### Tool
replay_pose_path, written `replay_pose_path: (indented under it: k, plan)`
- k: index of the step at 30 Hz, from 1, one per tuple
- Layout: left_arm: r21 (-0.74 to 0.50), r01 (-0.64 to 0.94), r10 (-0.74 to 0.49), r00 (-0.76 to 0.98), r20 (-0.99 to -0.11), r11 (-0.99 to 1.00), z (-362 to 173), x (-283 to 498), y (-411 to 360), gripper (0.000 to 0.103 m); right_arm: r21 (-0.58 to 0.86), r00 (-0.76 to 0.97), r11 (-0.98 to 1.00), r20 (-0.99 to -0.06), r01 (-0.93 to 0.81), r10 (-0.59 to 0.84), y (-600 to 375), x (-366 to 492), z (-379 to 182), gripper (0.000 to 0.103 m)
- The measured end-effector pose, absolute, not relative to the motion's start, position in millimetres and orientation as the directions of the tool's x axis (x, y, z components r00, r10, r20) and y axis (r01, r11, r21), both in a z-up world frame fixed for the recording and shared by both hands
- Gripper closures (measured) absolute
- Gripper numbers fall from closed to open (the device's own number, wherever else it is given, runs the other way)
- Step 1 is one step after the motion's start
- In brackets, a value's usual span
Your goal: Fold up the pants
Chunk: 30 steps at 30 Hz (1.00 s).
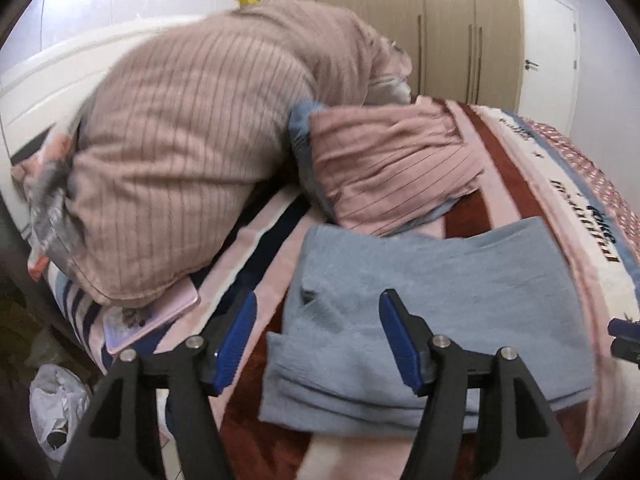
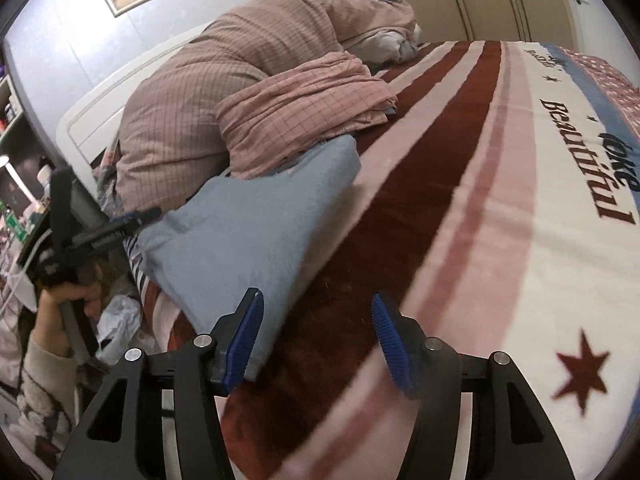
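The light blue pants (image 1: 432, 312) lie folded in a thick rectangle on the striped bed blanket (image 1: 500, 184). My left gripper (image 1: 316, 336) is open and empty, hovering just above the pants' near left edge. In the right wrist view the folded pants (image 2: 248, 232) lie at the left, by the bed's edge. My right gripper (image 2: 318, 340) is open and empty above the dark red stripe, its left finger (image 2: 244, 340) close to the pants' near corner. The left gripper also shows in the right wrist view (image 2: 132, 220), held by a hand beside the bed.
A big pink checked pillow (image 1: 180, 160) and a folded pink quilt (image 1: 392, 168) lie right behind the pants. A pink tablet (image 1: 148, 320) sticks out under the pillow. A white plastic bag (image 1: 56, 404) is on the floor left of the bed. Wardrobes (image 1: 400, 20) stand beyond.
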<state>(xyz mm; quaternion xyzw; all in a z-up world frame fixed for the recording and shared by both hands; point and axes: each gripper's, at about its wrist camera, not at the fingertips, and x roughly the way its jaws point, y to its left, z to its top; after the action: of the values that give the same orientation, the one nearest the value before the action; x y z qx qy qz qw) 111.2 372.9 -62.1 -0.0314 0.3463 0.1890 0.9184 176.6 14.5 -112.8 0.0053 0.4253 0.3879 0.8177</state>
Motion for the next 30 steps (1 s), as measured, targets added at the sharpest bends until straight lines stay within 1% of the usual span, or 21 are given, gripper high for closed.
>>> replay_pose_path:
  k: [6,11,14,16,18,20,21,22,25,27,30]
  plan:
    - [0.047,-0.291,0.262,0.763,-0.591,0.956,-30.5,99.3,319.0,0.040,0.262,0.401,0.709,-0.675,-0.654,0.620,-17.6,154.3,-96.0,0.041]
    - [0.044,-0.233,0.221,0.823,-0.524,0.971,-5.6,88.2,261.9,0.033,0.199,0.476,0.729,-0.640,-0.655,0.603,-50.7,135.1,-76.1,0.037]
    - [0.033,-0.201,0.193,0.860,-0.473,0.979,7.8,80.5,227.0,0.026,0.158,0.524,0.743,-0.615,-0.651,0.589,-72.3,122.1,-63.2,0.028]
    - [0.021,-0.179,0.170,0.882,-0.440,0.984,15.5,74.3,204.1,0.022,0.127,0.556,0.753,-0.597,-0.645,0.578,-86.1,113.6,-55.4,0.024]
    - [-0.003,-0.155,0.140,0.901,-0.411,0.988,22.1,67.6,179.8,0.017,0.099,0.593,0.767,-0.574,-0.634,0.565,-104.9,103.0,-46.3,0.018]
    - [-0.016,-0.128,0.112,0.914,-0.389,0.992,26.2,62.2,155.9,0.015,0.085,0.620,0.779,-0.555,-0.622,0.555,-120.3,94.8,-39.6,0.014]
    - [-0.023,-0.123,0.105,0.920,-0.379,0.992,27.5,59.5,143.1,0.013,0.075,0.632,0.784,-0.547,-0.616,0.549,-126.8,91.0,-36.7,0.012]
    - [-0.033,-0.117,0.096,0.924,-0.370,0.993,27.9,57.1,132.1,0.009,0.061,0.649,0.791,-0.535,-0.609,0.541,-134.8,85.4,-33.3,0.011]
    - [-0.053,-0.097,0.074,0.937,-0.341,0.994,28.6,50.0,96.8,0.005,0.019,0.713,0.822,-0.488,-0.569,0.504,-162.0,67.3,-22.3,0.009]
    - [-0.045,-0.091,0.072,0.945,-0.320,0.995,28.3,45.9,75.9,0.001,0.011,0.753,0.846,-0.449,-0.534,0.481,-179.0,57.7,-15.3,0.004]
    - [-0.015,-0.106,0.097,0.949,-0.300,0.994,28.5,40.5,51.3,0.001,0.001,0.794,0.871,-0.411,-0.492,0.449,-200.3,46.2,-5.3,0.002]
